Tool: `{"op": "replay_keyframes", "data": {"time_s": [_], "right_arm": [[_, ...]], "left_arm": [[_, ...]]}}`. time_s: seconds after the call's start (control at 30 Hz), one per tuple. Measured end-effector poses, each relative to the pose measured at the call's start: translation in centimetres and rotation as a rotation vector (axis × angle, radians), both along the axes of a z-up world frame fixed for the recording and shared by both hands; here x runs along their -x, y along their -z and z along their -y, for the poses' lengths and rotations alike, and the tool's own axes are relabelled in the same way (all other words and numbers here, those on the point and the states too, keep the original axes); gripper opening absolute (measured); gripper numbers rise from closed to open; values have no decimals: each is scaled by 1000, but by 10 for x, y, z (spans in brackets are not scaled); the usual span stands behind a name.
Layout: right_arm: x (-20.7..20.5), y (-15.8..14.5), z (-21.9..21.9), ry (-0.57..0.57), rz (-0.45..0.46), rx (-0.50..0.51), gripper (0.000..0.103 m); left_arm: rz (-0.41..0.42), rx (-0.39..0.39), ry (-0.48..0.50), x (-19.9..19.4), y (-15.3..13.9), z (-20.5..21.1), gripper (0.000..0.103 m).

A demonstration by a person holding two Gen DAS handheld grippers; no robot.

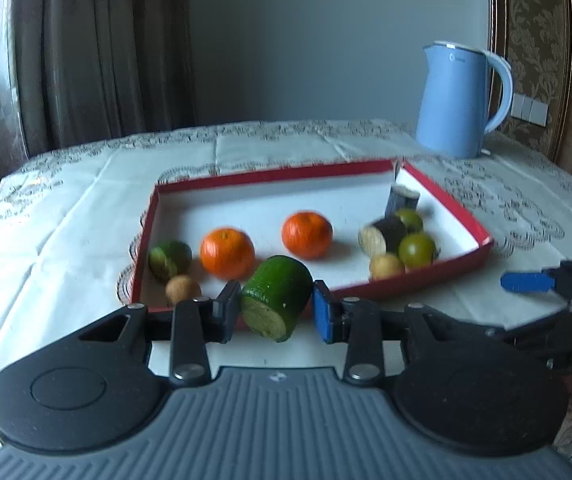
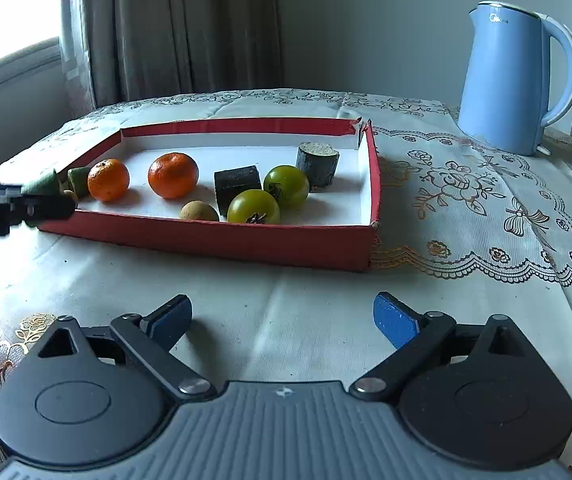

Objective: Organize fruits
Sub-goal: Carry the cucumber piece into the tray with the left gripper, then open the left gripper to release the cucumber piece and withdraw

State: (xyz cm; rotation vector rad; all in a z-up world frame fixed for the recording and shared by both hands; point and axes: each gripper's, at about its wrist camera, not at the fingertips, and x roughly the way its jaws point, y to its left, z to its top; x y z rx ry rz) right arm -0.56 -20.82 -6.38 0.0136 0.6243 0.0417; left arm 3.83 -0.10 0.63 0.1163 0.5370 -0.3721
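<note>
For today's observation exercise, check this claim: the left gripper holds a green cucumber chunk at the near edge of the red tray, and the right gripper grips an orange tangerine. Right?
Not quite. The right gripper grips nothing: the right wrist view shows its jaws spread wide over the pale embroidered tablecloth, both orange tangerines lying in the red-walled cardboard tray. The left gripper does hold the green cucumber chunk there.

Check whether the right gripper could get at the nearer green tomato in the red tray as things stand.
Probably yes: the right gripper is open and empty, and the nearer green tomato sits just behind the tray's low front wall, uncovered.
</note>
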Motion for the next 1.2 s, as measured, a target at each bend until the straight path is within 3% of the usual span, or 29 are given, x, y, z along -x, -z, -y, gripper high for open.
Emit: {"op": "replay_keyframes", "data": {"time_s": [0.4,0.6,0.83,0.97,1.2], "right_arm": [[-1,0,-2,-3,-6,13,100],[-1,1,-3,-3,-8,20,100],[-2,1,-3,-4,-10,28,100],[-2,1,-3,-4,-11,29,100],[-2,1,-3,-4,-10,28,100]], "left_arm": [[2,-23,-41,-33,0,8,35],[-68,-36,-59,-56,14,11,35],[-54,-62,-67,-53,19,17,36],[-56,-62,-81,-51,23,17,39],[-70,-42,-116,-53,21,10,59]]}}
